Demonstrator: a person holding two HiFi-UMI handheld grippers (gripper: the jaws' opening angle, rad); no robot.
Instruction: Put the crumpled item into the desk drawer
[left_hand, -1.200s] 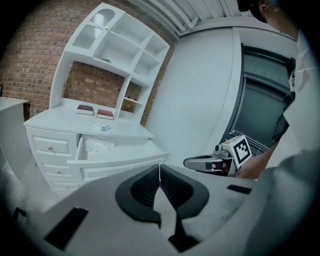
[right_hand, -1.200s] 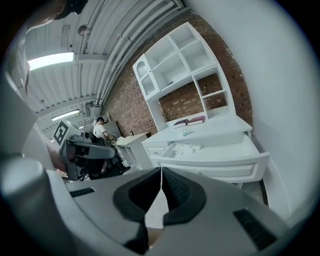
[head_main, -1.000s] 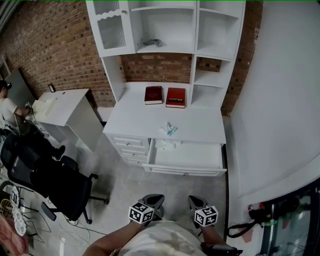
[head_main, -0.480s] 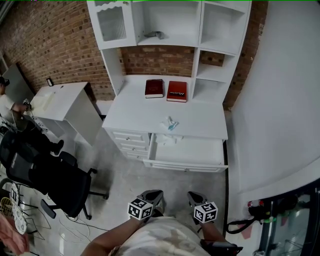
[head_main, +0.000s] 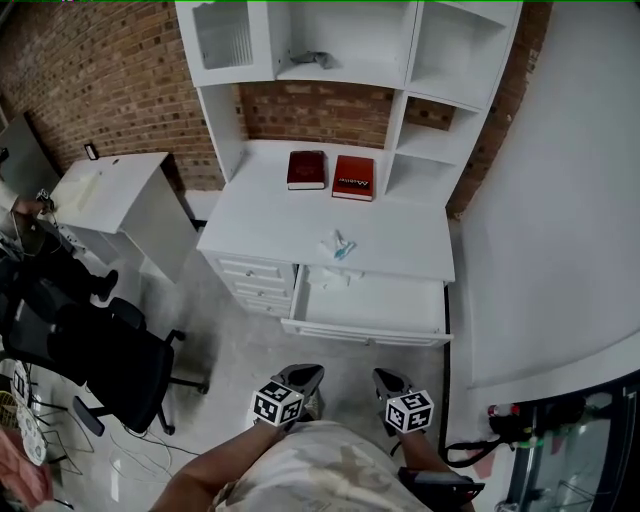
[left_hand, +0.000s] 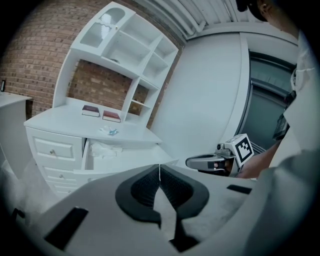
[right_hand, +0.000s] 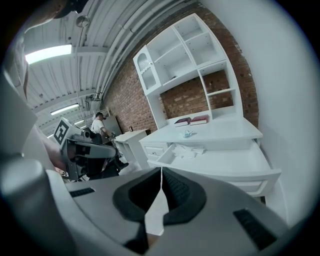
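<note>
Left tongs (left_hand: 159, 168) and right tongs (right_hand: 161, 173) are both pinched fully closed with nothing in them. The crumpled item (head_main: 338, 246) sits on the surface (head_main: 265, 215) by the front edge, above the open drawer (head_main: 385, 308). It's too tiny to identify.

Ahead of you a smooth, white-painted desk (head_main: 280, 215) at mid frame, rough red brick wall (head_main: 110, 80) upper left, pale floor (head_main: 240, 350) with a dull sheen, black fabric office chair (head_main: 120, 365) lower left, your left gripper (left_hand: 159, 167) in matt grey plastic, its ribbed black pads (left_hand: 142, 189) rubbery.
</note>
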